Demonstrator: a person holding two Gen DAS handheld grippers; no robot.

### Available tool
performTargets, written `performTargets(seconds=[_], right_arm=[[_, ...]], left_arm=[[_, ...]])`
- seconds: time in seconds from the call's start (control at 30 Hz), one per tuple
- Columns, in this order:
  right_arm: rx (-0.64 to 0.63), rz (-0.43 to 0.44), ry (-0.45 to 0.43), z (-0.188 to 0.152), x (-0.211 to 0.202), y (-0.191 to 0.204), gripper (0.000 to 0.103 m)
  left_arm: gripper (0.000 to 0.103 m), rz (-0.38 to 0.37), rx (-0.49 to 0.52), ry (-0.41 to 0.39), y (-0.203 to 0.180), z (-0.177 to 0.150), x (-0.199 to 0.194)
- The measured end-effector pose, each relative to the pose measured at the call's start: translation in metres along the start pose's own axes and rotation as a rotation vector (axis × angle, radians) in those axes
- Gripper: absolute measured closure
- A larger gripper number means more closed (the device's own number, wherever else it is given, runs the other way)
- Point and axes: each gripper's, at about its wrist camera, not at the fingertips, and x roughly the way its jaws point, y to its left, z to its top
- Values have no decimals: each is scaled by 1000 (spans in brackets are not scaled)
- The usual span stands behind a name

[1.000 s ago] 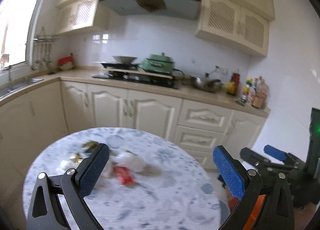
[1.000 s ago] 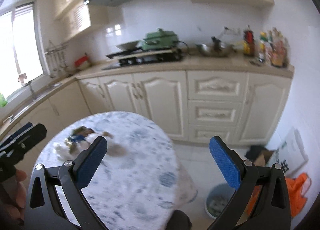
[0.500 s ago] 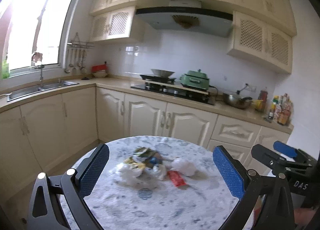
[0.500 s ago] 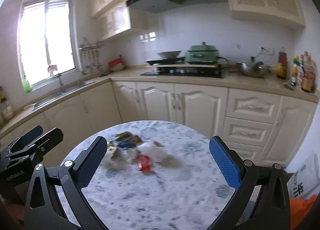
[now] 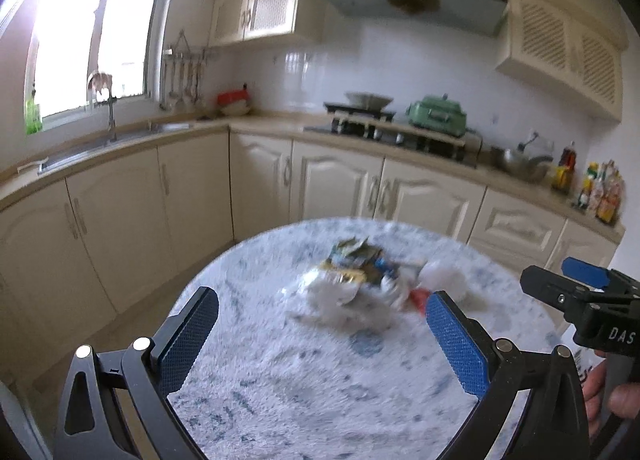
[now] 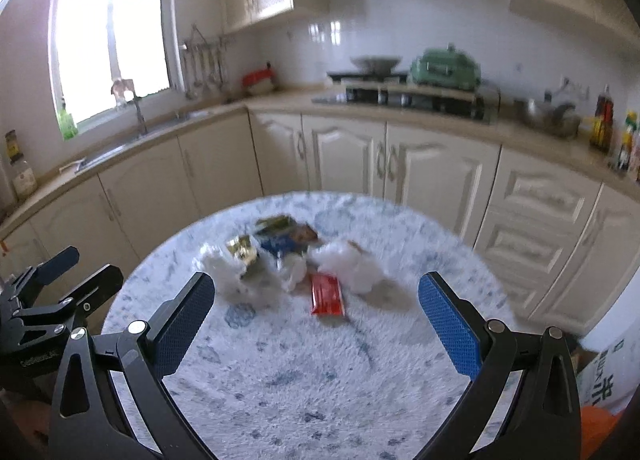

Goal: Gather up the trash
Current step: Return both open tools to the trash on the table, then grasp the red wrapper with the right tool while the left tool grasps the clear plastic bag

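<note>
A heap of trash [image 5: 352, 280] lies on the round blue-and-white marbled table [image 5: 320, 388]: crumpled white tissues [image 6: 352, 266], a red wrapper [image 6: 327, 294], and gold and blue snack wrappers [image 6: 280, 244]. My left gripper [image 5: 320, 336] is open and empty, just short of the heap. My right gripper [image 6: 316, 324] is open and empty, with the red wrapper just beyond its fingertips. Each gripper shows at the edge of the other's view: the right one [image 5: 584, 292] and the left one [image 6: 60, 280].
Cream kitchen cabinets [image 5: 336, 183] and a counter run behind the table, with a stove and green pot [image 5: 438, 115], a sink [image 5: 108, 139] under the window, and bottles [image 5: 600, 191] at the right. A printed bag [image 6: 608, 376] and something orange [image 6: 596, 428] lie on the floor at the right.
Both views have swung and settled onto the table. The trash heap now sits centred and closer between both grippers' fingers. Both grippers stay open.
</note>
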Motion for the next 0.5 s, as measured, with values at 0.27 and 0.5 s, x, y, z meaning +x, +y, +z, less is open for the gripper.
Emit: performTargets(seconds=[0.27, 0.5], right_arm=[[23, 14, 187, -13, 84, -8, 0], [17, 23, 283, -18, 136, -10, 5]], left_arm=[[1, 41, 62, 139, 4, 30, 89], [1, 29, 107, 248, 8, 43, 159]])
